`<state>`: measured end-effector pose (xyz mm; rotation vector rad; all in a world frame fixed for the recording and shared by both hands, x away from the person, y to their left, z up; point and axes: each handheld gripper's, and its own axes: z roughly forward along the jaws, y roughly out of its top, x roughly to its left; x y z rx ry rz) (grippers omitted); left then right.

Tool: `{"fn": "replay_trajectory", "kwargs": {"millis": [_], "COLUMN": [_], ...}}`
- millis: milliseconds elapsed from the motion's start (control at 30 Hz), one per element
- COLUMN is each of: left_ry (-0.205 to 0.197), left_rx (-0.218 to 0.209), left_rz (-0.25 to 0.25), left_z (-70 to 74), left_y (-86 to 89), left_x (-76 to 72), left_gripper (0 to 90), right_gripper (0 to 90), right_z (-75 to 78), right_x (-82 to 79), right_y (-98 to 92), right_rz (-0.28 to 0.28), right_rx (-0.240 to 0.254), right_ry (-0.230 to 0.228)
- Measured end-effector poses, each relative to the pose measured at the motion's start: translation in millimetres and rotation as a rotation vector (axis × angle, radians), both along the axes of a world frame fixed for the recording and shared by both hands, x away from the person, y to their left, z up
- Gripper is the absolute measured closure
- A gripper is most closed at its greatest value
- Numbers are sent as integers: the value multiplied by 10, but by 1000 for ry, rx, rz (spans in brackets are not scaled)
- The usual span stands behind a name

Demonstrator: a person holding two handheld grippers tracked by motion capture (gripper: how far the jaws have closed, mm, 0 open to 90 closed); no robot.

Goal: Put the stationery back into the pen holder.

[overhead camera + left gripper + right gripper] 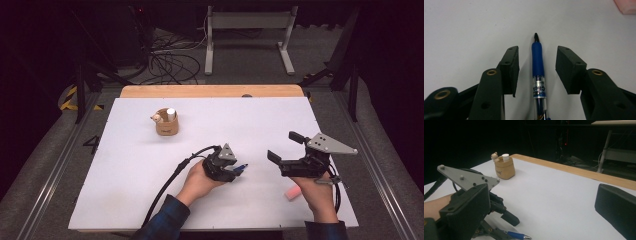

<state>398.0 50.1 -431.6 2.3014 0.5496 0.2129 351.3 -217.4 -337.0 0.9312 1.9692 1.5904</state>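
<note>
High view: left tool [239, 169] low over the white bench [150, 190], blue pen [242, 167] poking out at its tip; right tool [283, 146] off to the side, jaws spread wide, nothing between them. Pink eraser [292, 193] beside the right hand.

Left gripper view: pen [538, 72] flat on the bench between the jaws, gap on both sides, pads not touching.

Right gripper view: jaws wide apart, nothing gripped; pen tip [519, 235] under the left tool [507, 226]; wooden cup [504, 167] farther back.

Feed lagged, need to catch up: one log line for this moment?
left tool: open, astride pen, pads clear | right tool: open, empty | pen: flat on table | cup: far-left
</note>
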Motion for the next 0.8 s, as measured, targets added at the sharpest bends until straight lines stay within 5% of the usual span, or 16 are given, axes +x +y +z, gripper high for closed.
{"fn": "replay_trajectory", "kwargs": {"millis": [567,767,800], "left_ry": [-6,7,-15], "left_rx": [91,56,57], "left_rz": [12,-8,5], "left_z": [32,23,34], "left_y": [-85,-50,-45], "left_x": [-19,26,29], "left_gripper": [790,801,801], "right_gripper": [5,5,5], "right_z": [-3,-24,-31], "right_x": [9,22,24], "right_y": [16,58,68], "right_rz": [9,21,23], "right_rx": [-1,-9,-11], "right_ry": [0,13,14]}}
